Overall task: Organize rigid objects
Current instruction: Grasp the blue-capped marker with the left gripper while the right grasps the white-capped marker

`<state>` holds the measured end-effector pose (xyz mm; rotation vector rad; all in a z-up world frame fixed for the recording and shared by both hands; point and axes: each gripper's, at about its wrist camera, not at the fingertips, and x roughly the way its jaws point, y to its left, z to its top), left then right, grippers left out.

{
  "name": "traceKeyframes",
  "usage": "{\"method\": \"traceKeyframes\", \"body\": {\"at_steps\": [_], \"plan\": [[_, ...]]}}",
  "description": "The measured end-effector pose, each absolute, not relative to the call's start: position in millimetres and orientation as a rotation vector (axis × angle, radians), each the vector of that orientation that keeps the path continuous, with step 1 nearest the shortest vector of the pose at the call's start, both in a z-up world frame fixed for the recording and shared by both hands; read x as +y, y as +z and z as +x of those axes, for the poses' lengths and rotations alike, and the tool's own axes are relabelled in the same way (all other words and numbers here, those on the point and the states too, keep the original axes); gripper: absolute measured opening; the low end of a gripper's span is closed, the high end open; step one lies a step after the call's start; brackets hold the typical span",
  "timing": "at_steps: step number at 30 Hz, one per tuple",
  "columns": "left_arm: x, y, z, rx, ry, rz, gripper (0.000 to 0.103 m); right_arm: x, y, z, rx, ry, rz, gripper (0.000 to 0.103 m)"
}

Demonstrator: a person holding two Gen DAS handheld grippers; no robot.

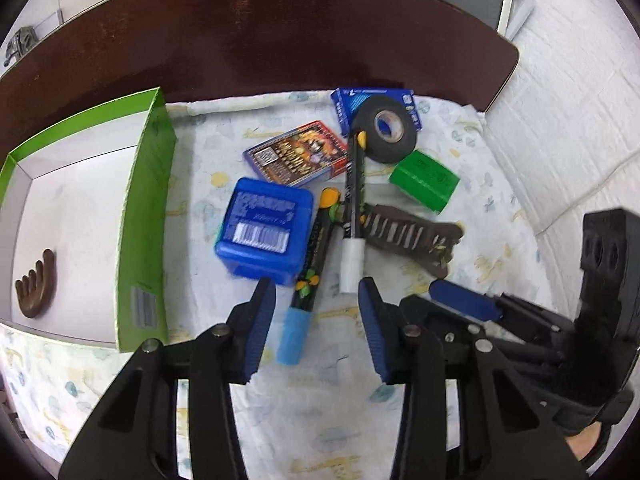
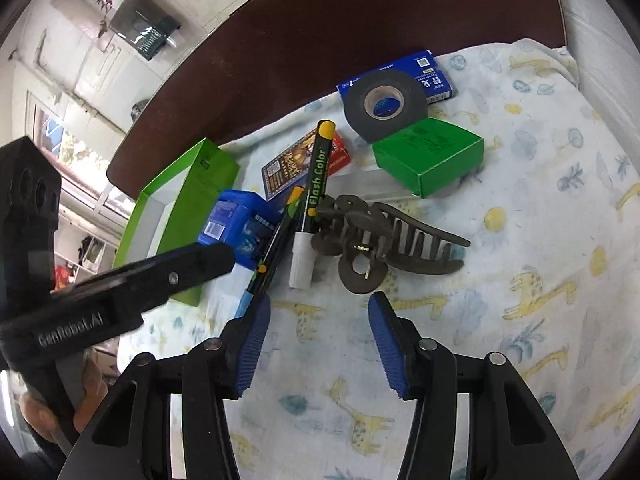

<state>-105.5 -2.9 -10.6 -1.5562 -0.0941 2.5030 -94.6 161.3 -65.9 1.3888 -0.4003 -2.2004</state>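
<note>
A pile of small items lies on a patterned cloth: a blue plastic box (image 1: 264, 232), a marker with a blue cap (image 1: 306, 280), a marker with a white cap (image 1: 354, 216), a dark hair claw (image 2: 384, 240), a black tape roll (image 1: 386, 128), a green box (image 1: 424, 180), a red card box (image 1: 296, 152) and a blue flat box (image 1: 376, 100). My left gripper (image 1: 316, 292) is open, its fingers on either side of the blue-capped marker's lower end. My right gripper (image 2: 320, 304) is open just short of the hair claw. A brown comb (image 1: 36, 284) lies in the green tray (image 1: 144, 216).
The green tray with a white floor stands left of the pile. A dark wooden headboard (image 1: 280, 32) runs behind the cloth. The right gripper's body (image 1: 520, 320) is close beside my left gripper. A white quilted surface (image 1: 560, 120) lies to the right.
</note>
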Motion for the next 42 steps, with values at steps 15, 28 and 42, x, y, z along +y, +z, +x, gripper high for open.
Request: {"method": "traceKeyframes", "body": {"at_steps": [15, 28, 42], "plan": [[-1.3, -60.5, -116.2, 0.106, 2.476, -1.642, 0.019, 119.3, -74.5, -135.9, -0.35, -2.267, 1.475, 0.036], [-26.6, -56.6, -98.5, -0.1, 2.377, -1.592, 0.016, 118.7, -79.9, -135.0, -0.412, -2.215, 1.465, 0.021], [-20.5, -54.7, -73.4, -0.068, 2.321, -1.626, 0.016, 140.5, -56.4, -85.0, -0.29, -2.209, 1.484, 0.02]]}}
